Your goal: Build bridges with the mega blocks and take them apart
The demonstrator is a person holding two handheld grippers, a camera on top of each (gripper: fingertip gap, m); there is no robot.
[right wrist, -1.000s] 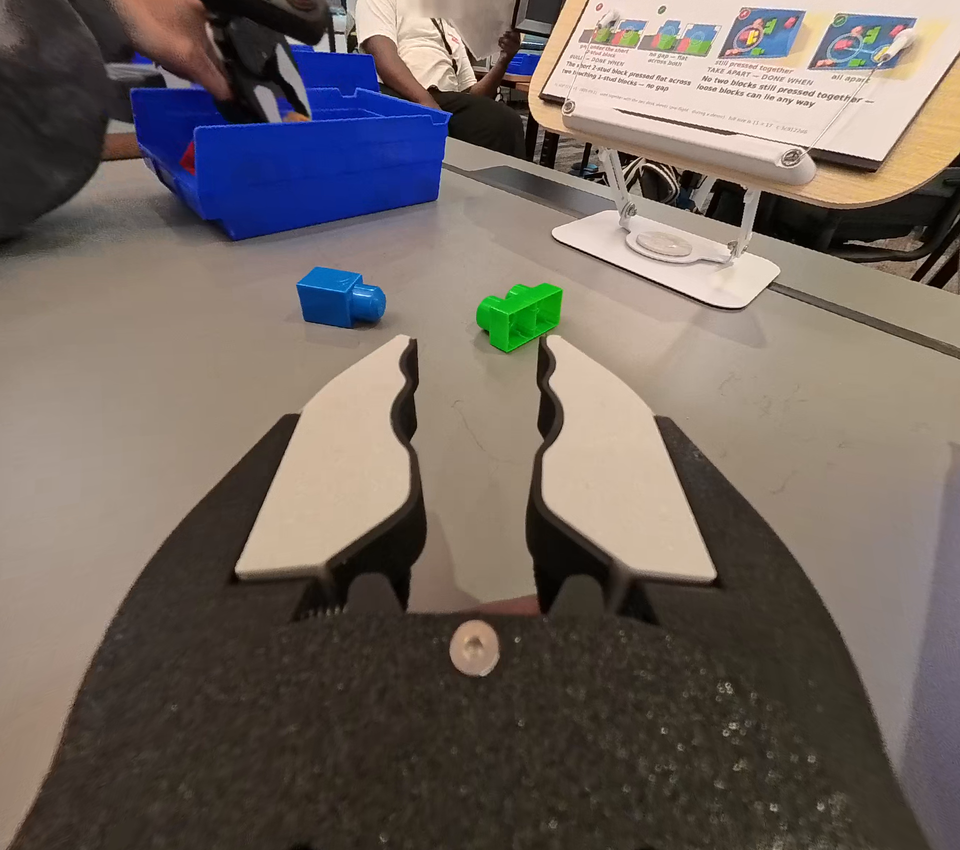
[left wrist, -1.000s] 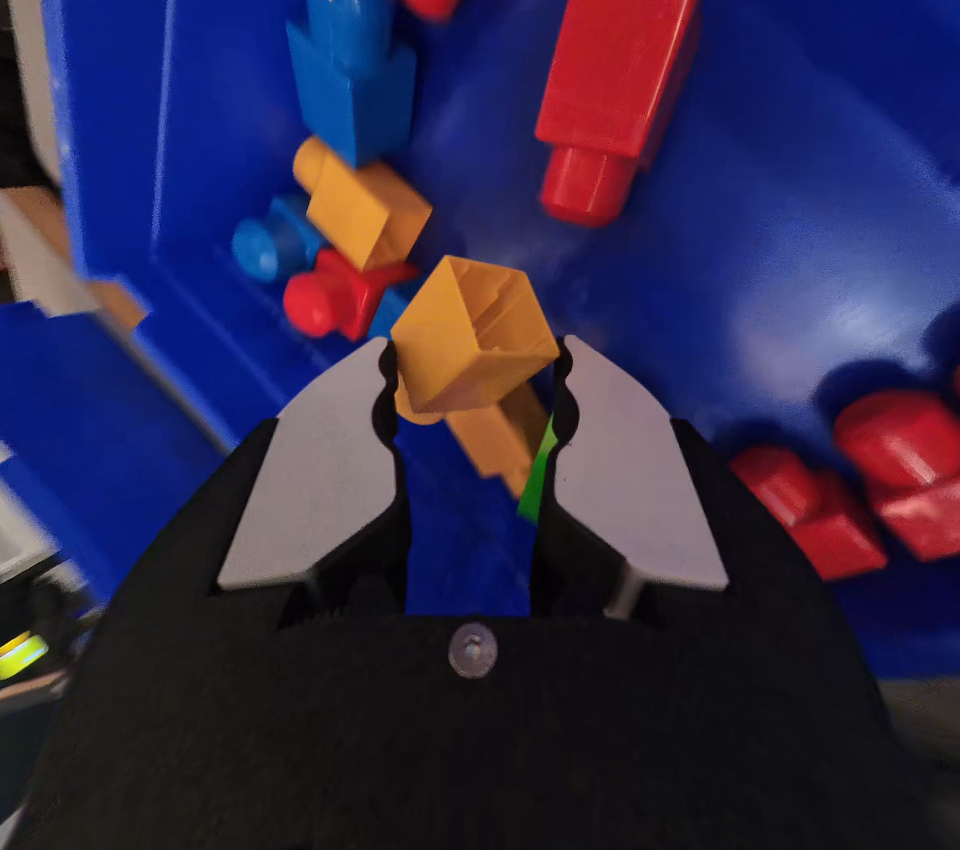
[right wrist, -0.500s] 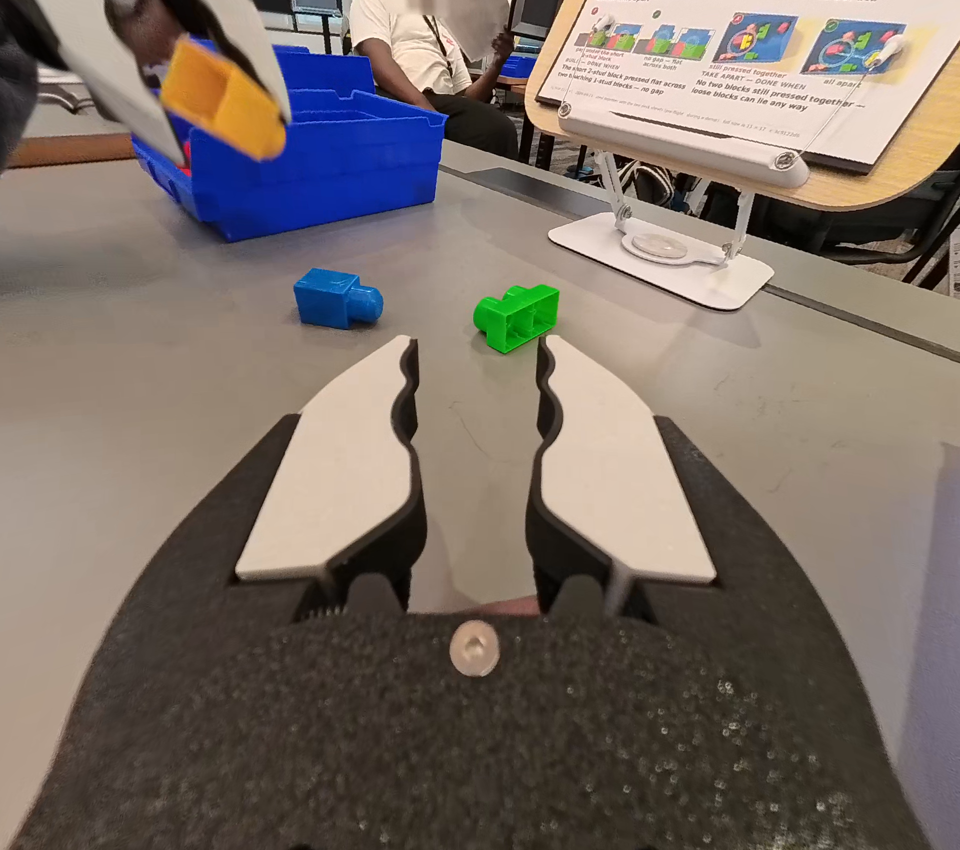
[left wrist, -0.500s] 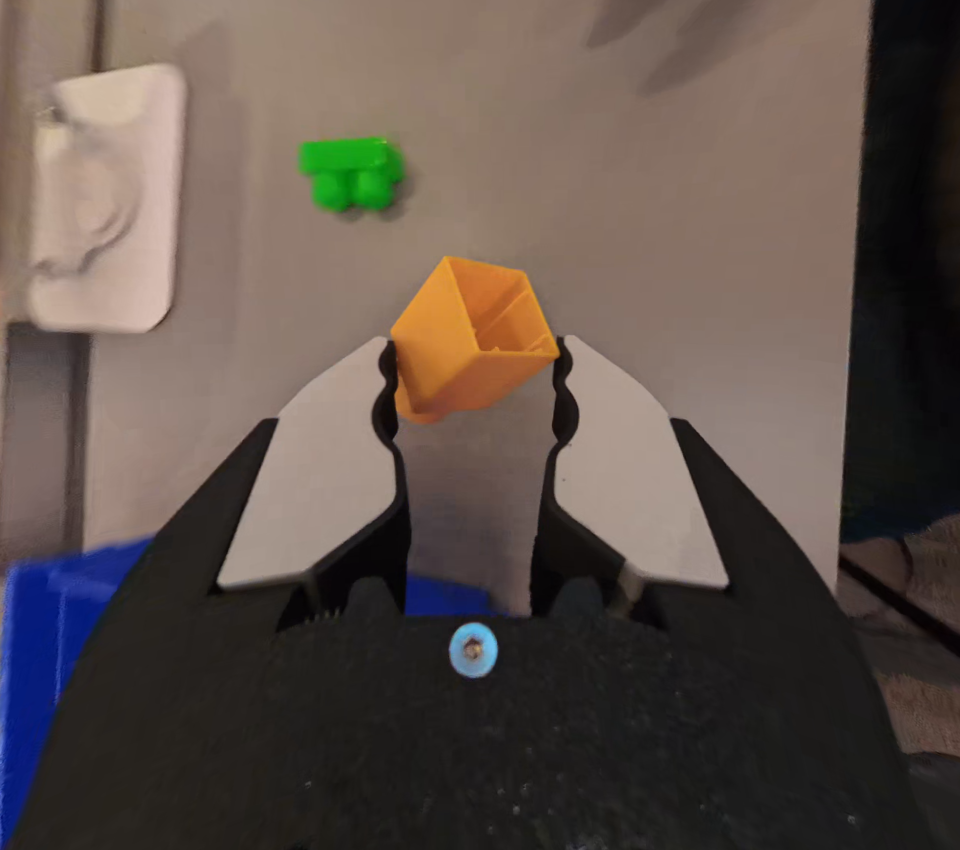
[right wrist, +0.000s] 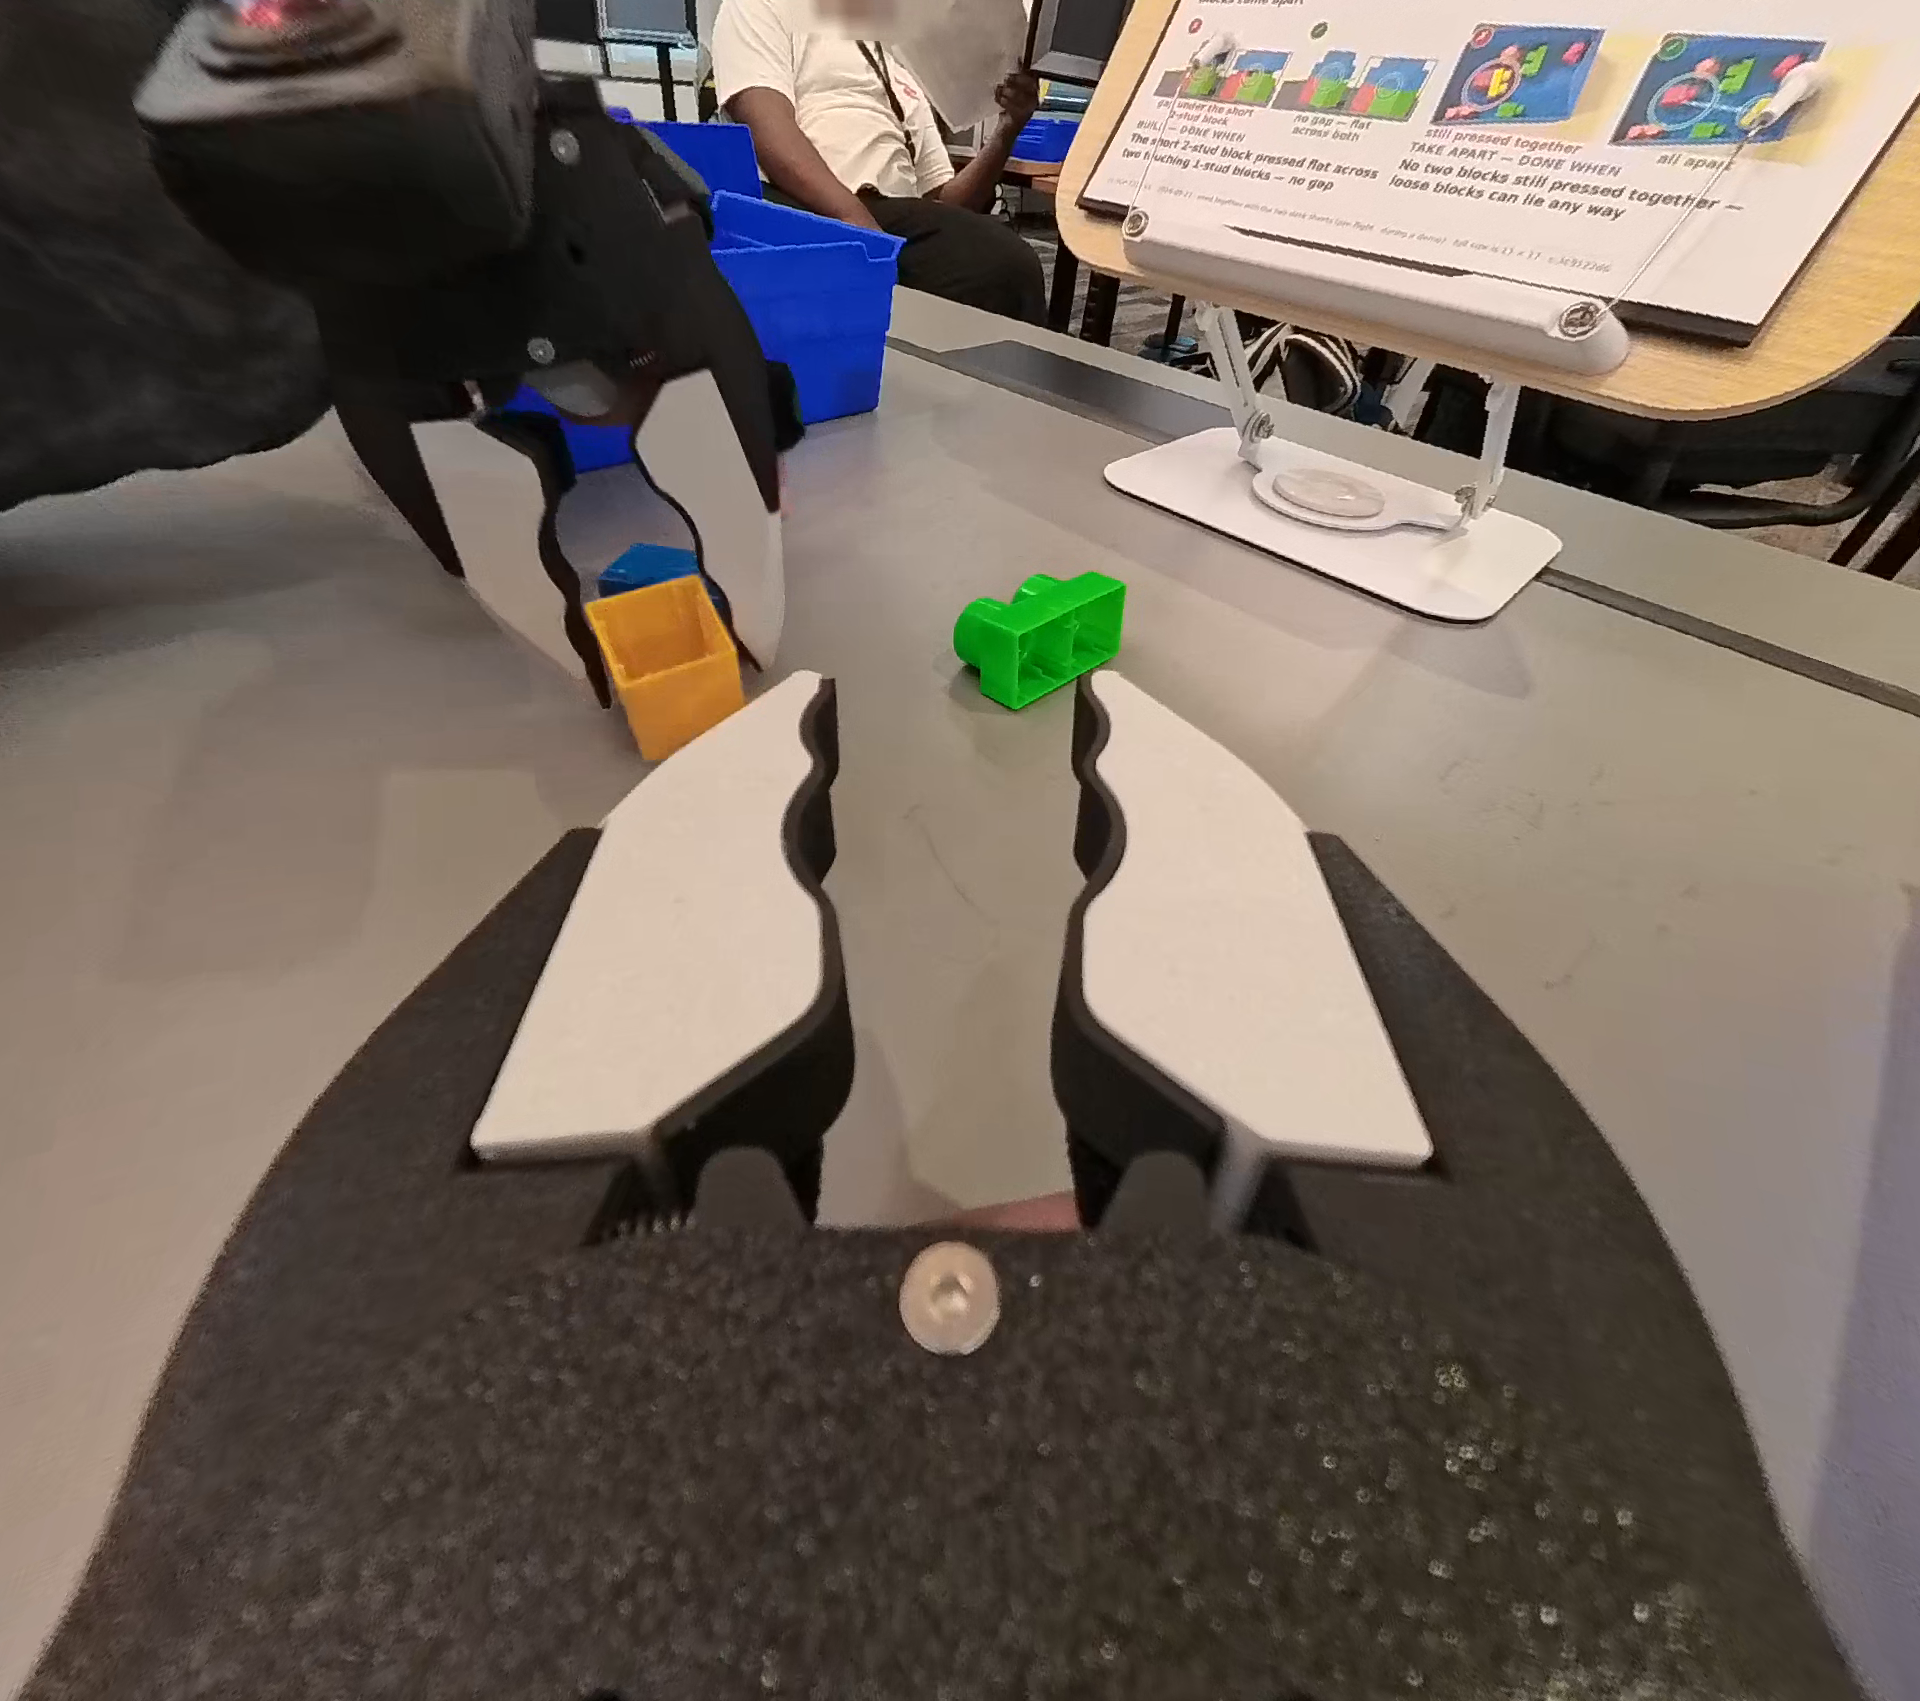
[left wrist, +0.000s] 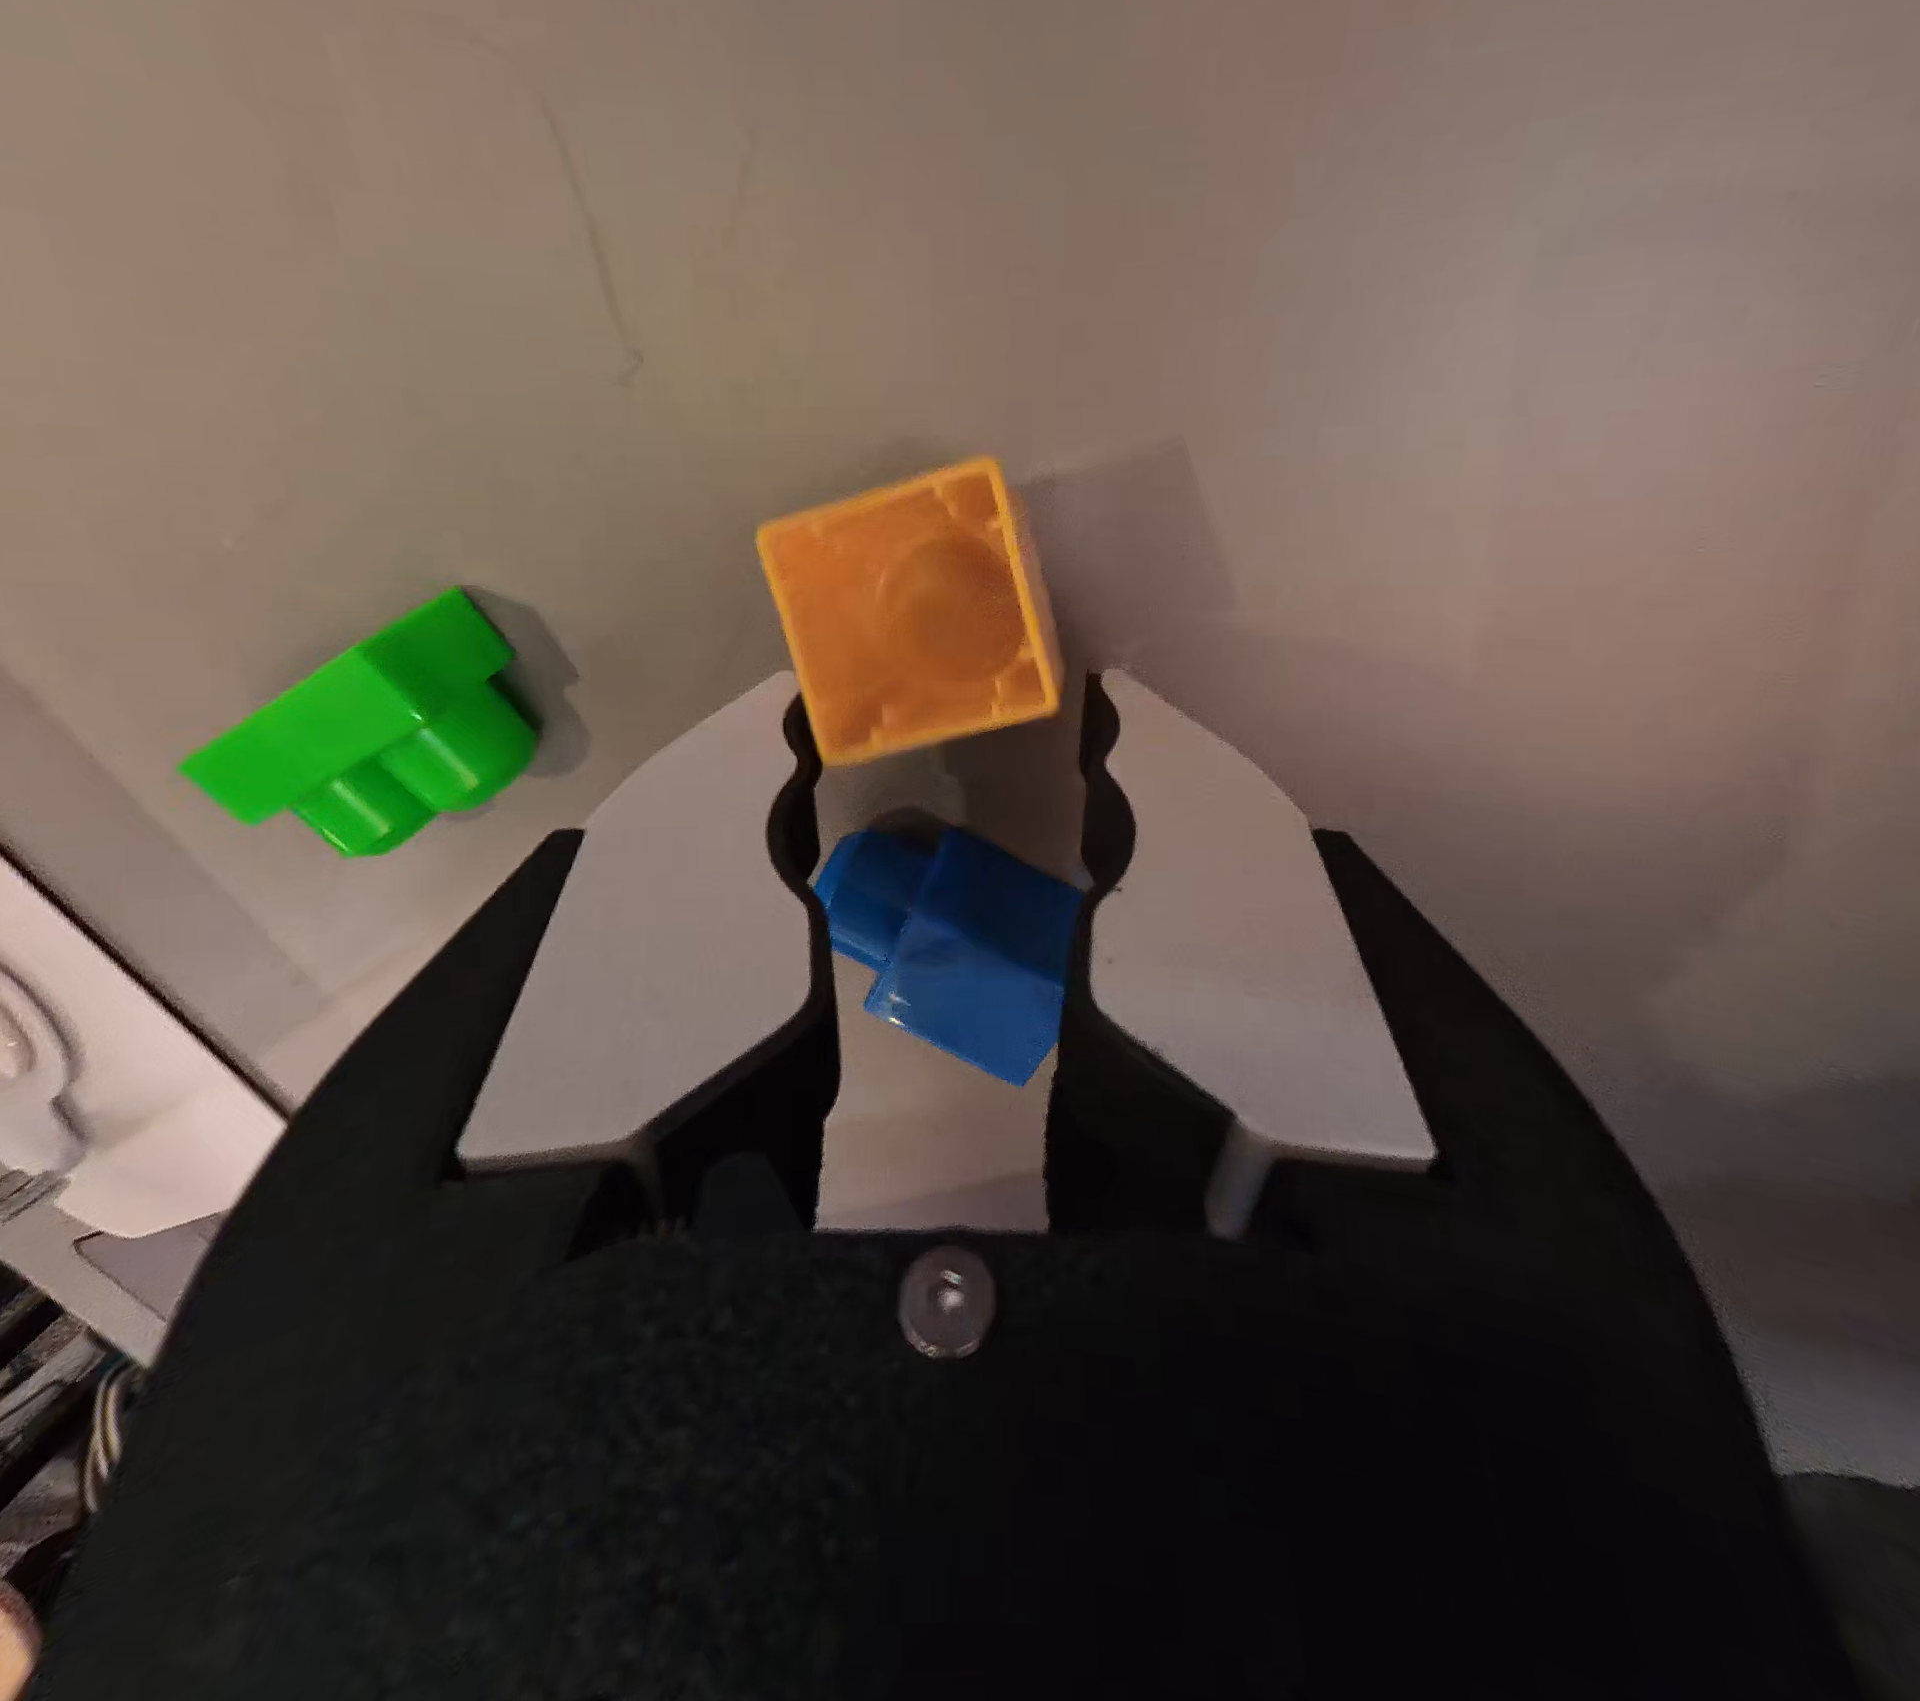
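Observation:
My left gripper (left wrist: pixel 940 685) is shut on an orange one-stud block (left wrist: pixel 909 607), open underside up, low on the grey table (left wrist: pixel 1351 301). In the right wrist view the left gripper (right wrist: pixel 665 643) has a finger against each side of the orange block (right wrist: pixel 670 664), which touches the table. A blue one-stud block (left wrist: pixel 956 955) lies on its side just behind it, also seen in the right wrist view (right wrist: pixel 644 565). A green two-stud block (left wrist: pixel 374 726) lies on its side to the left, apart (right wrist: pixel 1044 638). My right gripper (right wrist: pixel 954 695) is open and empty, low over the table.
A blue bin (right wrist: pixel 810 311) stands at the back of the table. An instruction board on a white stand (right wrist: pixel 1340 508) is at the back right; its base shows in the left wrist view (left wrist: pixel 94 1080). A seated person (right wrist: pixel 831 93) is behind the table. The gap from one gripper's tips to the other's is roughly 15 centimeters.
My left gripper lifted the orange block out of the blue bin, carried it over the table and lowered it next to the blue block. The block turned in the jaws. The right gripper stayed put.

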